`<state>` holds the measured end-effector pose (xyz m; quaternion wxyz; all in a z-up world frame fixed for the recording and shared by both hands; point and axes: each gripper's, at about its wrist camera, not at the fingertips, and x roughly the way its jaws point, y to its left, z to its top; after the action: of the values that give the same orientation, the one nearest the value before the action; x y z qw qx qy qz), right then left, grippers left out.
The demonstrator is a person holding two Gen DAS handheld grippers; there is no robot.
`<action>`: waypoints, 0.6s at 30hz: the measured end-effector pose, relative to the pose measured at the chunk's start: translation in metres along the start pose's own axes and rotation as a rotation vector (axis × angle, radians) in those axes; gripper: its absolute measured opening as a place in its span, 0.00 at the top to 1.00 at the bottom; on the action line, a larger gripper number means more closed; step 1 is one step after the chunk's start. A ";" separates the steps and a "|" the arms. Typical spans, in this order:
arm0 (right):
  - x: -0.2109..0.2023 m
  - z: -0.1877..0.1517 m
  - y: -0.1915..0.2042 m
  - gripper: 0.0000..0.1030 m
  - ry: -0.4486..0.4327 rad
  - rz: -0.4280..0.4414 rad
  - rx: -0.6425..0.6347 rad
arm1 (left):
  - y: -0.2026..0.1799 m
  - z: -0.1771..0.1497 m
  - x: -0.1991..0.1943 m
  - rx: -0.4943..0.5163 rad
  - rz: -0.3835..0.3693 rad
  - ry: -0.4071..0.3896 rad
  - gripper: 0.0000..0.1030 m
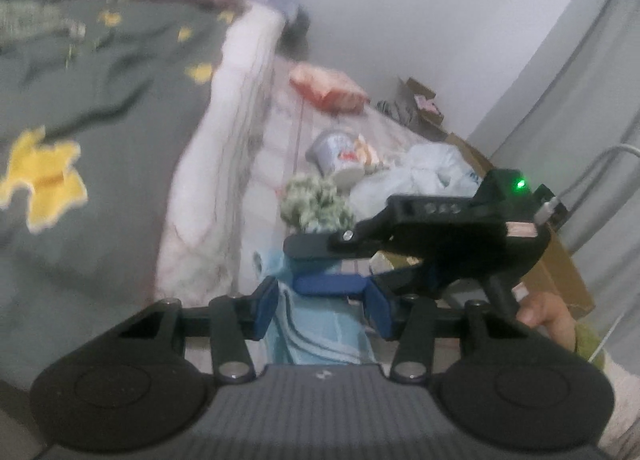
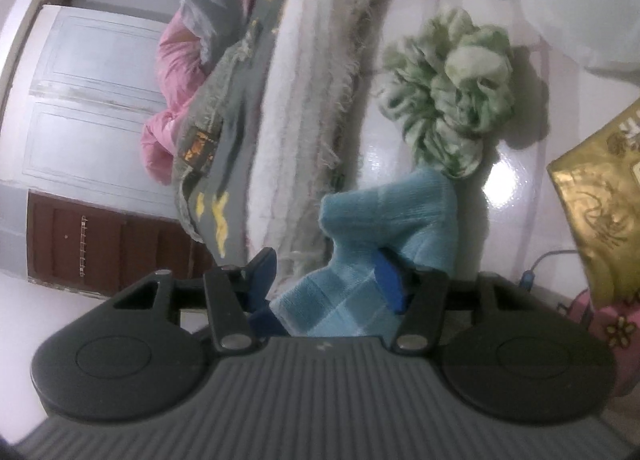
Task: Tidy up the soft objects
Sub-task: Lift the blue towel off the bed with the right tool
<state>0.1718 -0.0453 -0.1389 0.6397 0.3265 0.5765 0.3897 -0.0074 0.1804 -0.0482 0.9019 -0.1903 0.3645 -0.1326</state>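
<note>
The glossy pale tiled floor (image 2: 400, 148) carries a green scrunchie (image 2: 452, 92), with a gold packet (image 2: 596, 196) to its right. Farther off lie a white cup (image 1: 340, 156) and an orange bag (image 1: 328, 90).

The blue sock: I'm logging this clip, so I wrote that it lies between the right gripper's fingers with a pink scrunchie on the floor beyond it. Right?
Nearly. In the right wrist view the scrunchie is green and white, not pink. The blue sock does lie between the right gripper's fingers.
</note>
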 end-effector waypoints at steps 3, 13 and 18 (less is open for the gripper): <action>0.000 0.000 -0.001 0.48 0.000 0.003 0.006 | -0.009 0.001 0.002 0.036 -0.038 -0.002 0.53; -0.017 -0.003 0.005 0.44 -0.030 0.002 -0.007 | -0.020 -0.014 0.054 0.106 0.080 0.186 0.46; -0.052 -0.013 0.016 0.40 -0.096 -0.091 -0.080 | -0.030 -0.019 0.057 0.174 0.109 0.212 0.36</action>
<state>0.1557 -0.0832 -0.1016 0.6962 0.2925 0.5434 0.3668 0.0165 0.1278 -0.0823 0.8773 -0.0763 0.4546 -0.1336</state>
